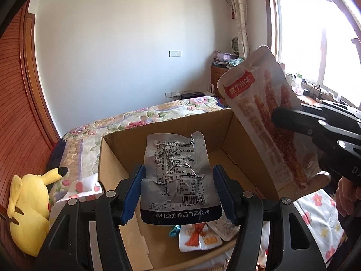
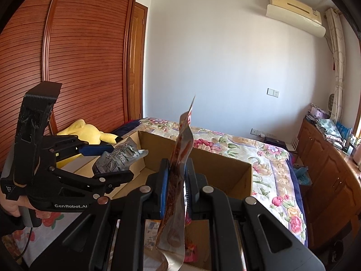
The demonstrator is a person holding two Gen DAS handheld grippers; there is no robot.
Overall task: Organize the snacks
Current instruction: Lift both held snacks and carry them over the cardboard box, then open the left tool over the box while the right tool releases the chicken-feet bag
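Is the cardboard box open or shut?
Open: the cardboard box shows its bare inner walls and floor, with snack packets lying inside.

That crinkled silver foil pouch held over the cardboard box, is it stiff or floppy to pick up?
Probably fairly stiff: the crinkled silver foil pouch stands upright between the left gripper pads without drooping. Its creases suggest vacuum-packed contents, so likely firm. The glossy film may be slippery.

Both grippers, the left gripper (image 2: 117, 158) and the right gripper (image 2: 177, 180), are black plastic frames with silver round screws and blue fingers (image 1: 133, 194); white "GenRobot.AI" lettering marks the left one's side.
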